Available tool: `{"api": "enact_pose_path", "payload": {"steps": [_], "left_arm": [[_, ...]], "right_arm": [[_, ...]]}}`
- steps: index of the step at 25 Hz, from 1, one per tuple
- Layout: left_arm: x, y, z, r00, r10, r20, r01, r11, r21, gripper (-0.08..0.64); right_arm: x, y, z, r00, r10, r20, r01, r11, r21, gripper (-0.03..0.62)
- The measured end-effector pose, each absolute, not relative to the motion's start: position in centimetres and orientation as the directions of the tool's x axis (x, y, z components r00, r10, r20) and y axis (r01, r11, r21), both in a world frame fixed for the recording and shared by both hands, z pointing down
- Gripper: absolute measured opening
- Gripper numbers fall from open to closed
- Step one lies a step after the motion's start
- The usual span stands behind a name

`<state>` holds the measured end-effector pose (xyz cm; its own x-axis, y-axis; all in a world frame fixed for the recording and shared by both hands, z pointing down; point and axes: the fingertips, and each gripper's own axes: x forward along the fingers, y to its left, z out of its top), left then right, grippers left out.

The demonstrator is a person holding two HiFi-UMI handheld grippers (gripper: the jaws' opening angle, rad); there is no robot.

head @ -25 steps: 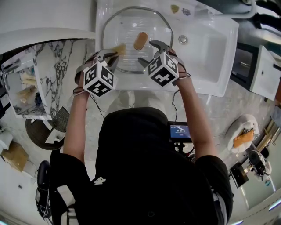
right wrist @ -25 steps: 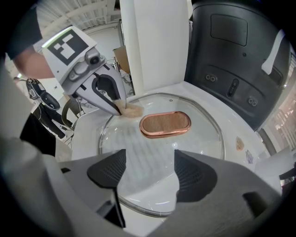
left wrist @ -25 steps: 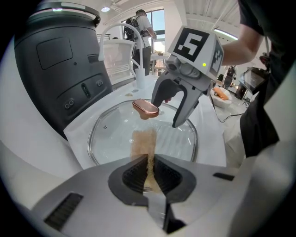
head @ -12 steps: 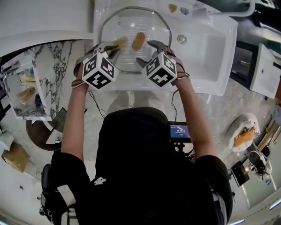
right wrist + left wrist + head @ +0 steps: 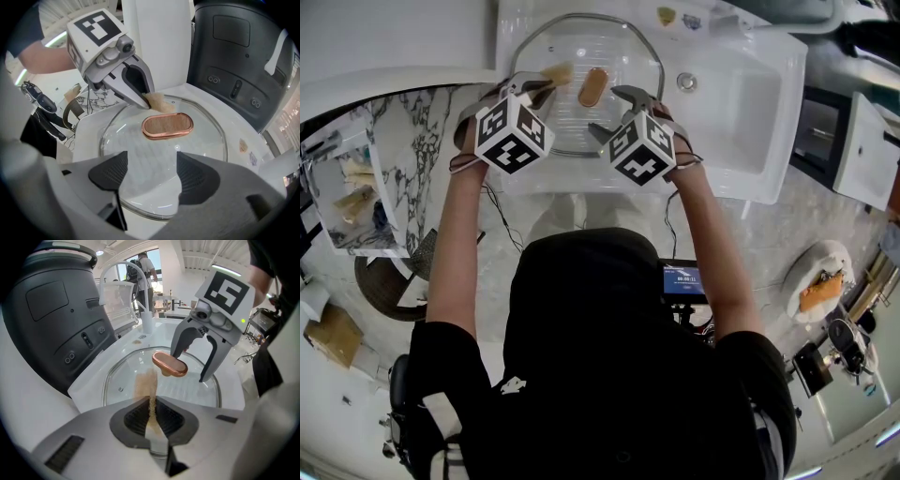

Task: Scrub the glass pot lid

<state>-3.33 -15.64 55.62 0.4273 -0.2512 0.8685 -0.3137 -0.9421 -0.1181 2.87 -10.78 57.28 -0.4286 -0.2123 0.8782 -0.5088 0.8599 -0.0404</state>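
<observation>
The left gripper's pinched sponge, at the knob's nine o'clock, should press flat; the open-jawed right gripper could steady the lid.

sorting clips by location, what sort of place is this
Likely a mock kitchen in a lab or office: a white sink with a tap, a glass lid lying in it, and a marble counter beside it.

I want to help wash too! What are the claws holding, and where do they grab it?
The left claw pinches a tan scrub pad by one end. The right claw is open and holds nothing.
</observation>
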Motion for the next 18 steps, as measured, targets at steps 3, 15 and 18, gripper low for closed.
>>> {"api": "enact_pose_path", "payload": {"steps": [3, 15, 18], "left_arm": [[-3.2, -16.3, 55.5, 0.425, -0.261, 0.866, -0.316, -0.940, -0.129, 0.017], [-2.9, -19.2, 55.5, 0.403, -0.303, 0.864, -0.302, -0.935, -0.187, 0.017], [-2.9, -19.6, 55.6, 0.402, -0.307, 0.863, -0.303, -0.934, -0.191, 0.017]], "right_arm": [[2.9, -10.8, 57.2, -0.429, -0.214, 0.877, -0.509, 0.860, -0.040, 0.310], [2.9, -10.8, 57.1, -0.435, -0.213, 0.875, -0.507, 0.861, -0.043, 0.310], [2.9, -10.8, 57.2, -0.435, -0.212, 0.875, -0.508, 0.860, -0.045, 0.310]]}}
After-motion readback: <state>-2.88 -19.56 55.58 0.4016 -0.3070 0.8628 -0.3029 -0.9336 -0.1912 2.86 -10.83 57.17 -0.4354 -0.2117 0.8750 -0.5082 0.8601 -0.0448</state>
